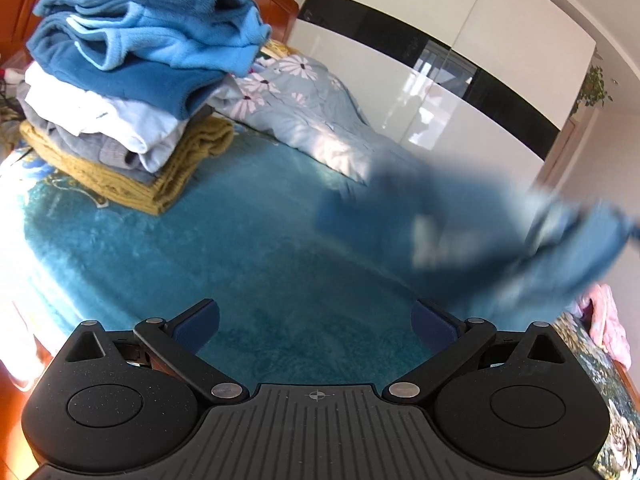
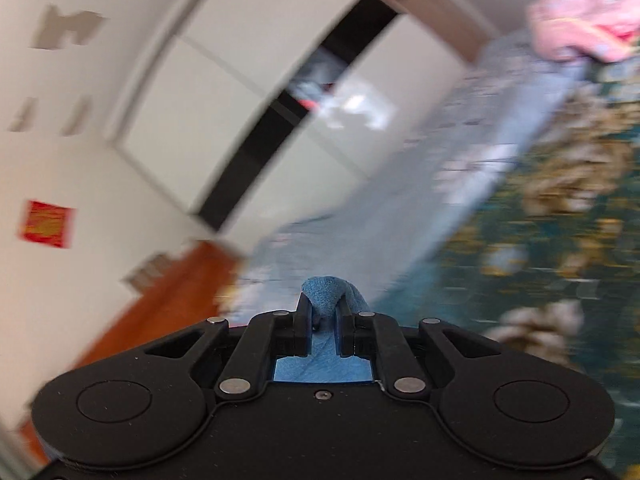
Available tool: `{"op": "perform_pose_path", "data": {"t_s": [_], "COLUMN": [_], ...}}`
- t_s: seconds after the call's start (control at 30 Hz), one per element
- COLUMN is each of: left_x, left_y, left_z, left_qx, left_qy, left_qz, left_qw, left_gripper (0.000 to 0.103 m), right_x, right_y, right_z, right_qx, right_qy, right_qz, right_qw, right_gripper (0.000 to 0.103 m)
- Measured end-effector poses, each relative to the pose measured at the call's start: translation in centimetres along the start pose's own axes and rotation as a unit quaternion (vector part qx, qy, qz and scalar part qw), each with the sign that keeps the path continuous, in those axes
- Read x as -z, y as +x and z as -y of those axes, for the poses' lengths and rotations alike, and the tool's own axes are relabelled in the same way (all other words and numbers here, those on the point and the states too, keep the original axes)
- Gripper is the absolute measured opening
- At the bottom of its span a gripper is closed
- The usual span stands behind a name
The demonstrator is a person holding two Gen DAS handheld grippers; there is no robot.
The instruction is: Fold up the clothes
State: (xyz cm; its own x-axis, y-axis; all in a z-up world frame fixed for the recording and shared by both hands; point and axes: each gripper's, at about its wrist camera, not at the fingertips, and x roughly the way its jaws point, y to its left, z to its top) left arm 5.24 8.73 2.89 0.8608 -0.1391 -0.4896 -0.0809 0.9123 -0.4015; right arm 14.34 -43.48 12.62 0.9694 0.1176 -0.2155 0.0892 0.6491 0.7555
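Over teal bed [image 1: 240, 240] | right gripper [image 2: 325, 320] pinches blue garment [image 1: 460, 232], blurred, airborne at right | left gripper [image 1: 315, 326] spread, empty | folded stack [image 1: 132, 80] far left | advice: lay garment flat, clear of stack.

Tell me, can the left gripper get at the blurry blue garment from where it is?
Probably yes. The left gripper is open and empty, and only bare teal blanket lies between it and the blue garment.

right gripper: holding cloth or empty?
Holding. The right gripper has its fingers closed on blue fleece fabric, which bulges out past them.
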Motion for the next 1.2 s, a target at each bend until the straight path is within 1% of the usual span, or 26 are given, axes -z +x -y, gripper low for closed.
{"op": "perform_pose_path", "data": {"t_s": [0.07, 0.13, 0.3, 0.33, 0.4, 0.47, 0.57, 0.67, 0.73, 0.83, 0.9, 0.93, 1.0, 1.1, 1.17, 1.2], "left_x": [0.1, 0.2, 0.2, 0.2, 0.2, -0.1, -0.4, -0.8, -0.9, -0.7, 0.0, 0.4, 1.0, 1.6, 1.7, 1.5], "left_y": [0.4, 0.9, 2.5, 2.9, 3.6, 4.5, 5.5, 6.2, 6.4, 6.9, 7.4, 7.6, 8.2, 9.0, 9.3, 9.5], "left_z": [0.2, 0.6, 1.9, 2.2, 2.9, 4.8, 8.1, 11.6, 14.0, 17.2, 18.7, 19.0, 18.7, 17.7, 16.8, 16.3], "left_qx": [0.001, 0.004, 0.010, 0.011, 0.017, 0.039, 0.083, 0.130, 0.160, 0.197, 0.206, 0.204, 0.193, 0.172, 0.155, 0.148], "left_qy": [0.005, 0.012, 0.031, 0.035, 0.046, 0.066, 0.099, 0.125, 0.149, 0.196, 0.227, 0.235, 0.226, 0.205, 0.196, 0.199], "left_qz": [-0.005, -0.012, -0.029, -0.033, -0.039, -0.040, -0.038, -0.031, -0.023, -0.012, -0.010, -0.010, -0.019, -0.027, -0.026, -0.026], "left_qw": [1.0000, 0.9998, 0.9990, 0.9988, 0.9981, 0.9962, 0.9909, 0.9832, 0.9755, 0.9606, 0.9517, 0.9502, 0.9545, 0.9632, 0.9680, 0.9684], "left_gripper": [0.103, 0.103, 0.103, 0.103, 0.103, 0.103, 0.103, 0.103, 0.103, 0.103, 0.103, 0.103, 0.103, 0.103, 0.103, 0.103], "right_x": [0.9, 1.3, 2.0, 2.1, 2.2, 2.2, 1.7, 2.1, 2.7, 4.4, 5.8, 6.5, 7.9, 10.6, 12.5, 13.2], "right_y": [-1.1, -2.3, -4.8, -5.2, -5.4, -5.4, -4.1, -1.5, 0.6, 3.3, 4.6, 5.1, 6.0, 7.6, 7.9, 8.2], "right_z": [3.5, 6.6, 10.8, 11.1, 11.2, 10.3, 7.4, 3.5, 1.2, -1.6, -3.8, -4.9, -6.8, -8.7, -9.6, -9.9], "right_qx": [0.069, 0.112, 0.168, 0.170, 0.162, 0.135, 0.072, 0.007, -0.036, -0.090, -0.120, -0.135, -0.160, -0.182, -0.190, -0.191], "right_qy": [-0.013, 0.001, 0.029, 0.031, 0.033, 0.031, 0.005, -0.031, -0.045, -0.044, -0.062, -0.071, -0.087, -0.109, -0.122, -0.126], "right_qz": [-0.001, 0.002, 0.016, 0.014, 0.006, -0.001, -0.024, -0.063, -0.094, -0.146, -0.176, -0.189, -0.211, -0.253, -0.284, -0.295], "right_qw": [0.998, 0.994, 0.985, 0.985, 0.986, 0.990, 0.997, 0.998, 0.994, 0.984, 0.975, 0.970, 0.960, 0.944, 0.932, 0.928], "right_gripper": [0.012, 0.012, 0.012, 0.012, 0.012, 0.012, 0.012, 0.013, 0.013, 0.015, 0.016, 0.016, 0.016, 0.016, 0.017, 0.019]}}
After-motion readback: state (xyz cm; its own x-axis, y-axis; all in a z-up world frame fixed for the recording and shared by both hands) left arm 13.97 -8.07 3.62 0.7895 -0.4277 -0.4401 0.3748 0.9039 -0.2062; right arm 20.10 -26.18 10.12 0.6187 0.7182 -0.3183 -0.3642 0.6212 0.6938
